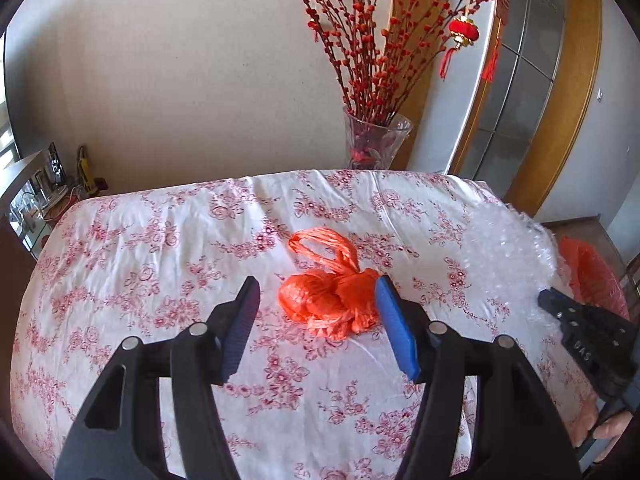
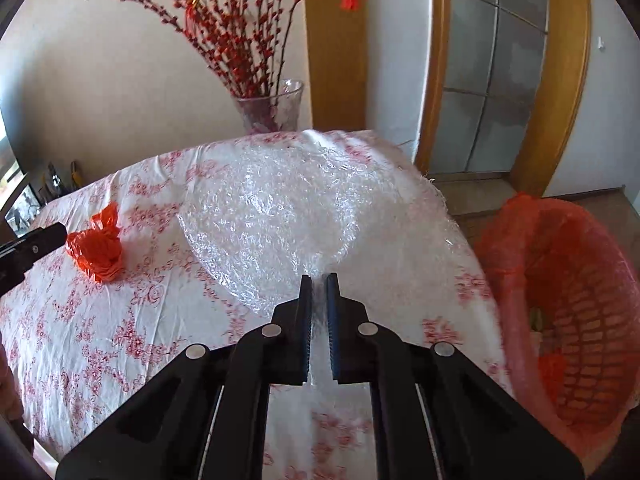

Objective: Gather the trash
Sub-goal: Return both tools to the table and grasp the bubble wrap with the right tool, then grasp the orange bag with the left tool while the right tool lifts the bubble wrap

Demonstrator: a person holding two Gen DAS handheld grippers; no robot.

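Observation:
A crumpled orange plastic bag point(image 1: 320, 300) with a loop handle lies in the middle of the flowered tablecloth point(image 1: 140, 264). My left gripper point(image 1: 318, 282) is open, one blue pad on each side of the bag; the left pad stands clear of it, the right pad is at its edge. In the right wrist view the bag point(image 2: 98, 250) lies far left. A large clear sheet of bubble wrap point(image 2: 280, 208) is spread over the table's right part. My right gripper point(image 2: 319, 278) is shut on the bubble wrap's near edge, which bunches between the pads.
A pink basket lined with a red bag point(image 2: 592, 320) stands on the floor off the table's right edge, with some scraps inside. A glass vase of red branches point(image 1: 376, 140) stands behind the table's far edge. A wooden door frame is at the right.

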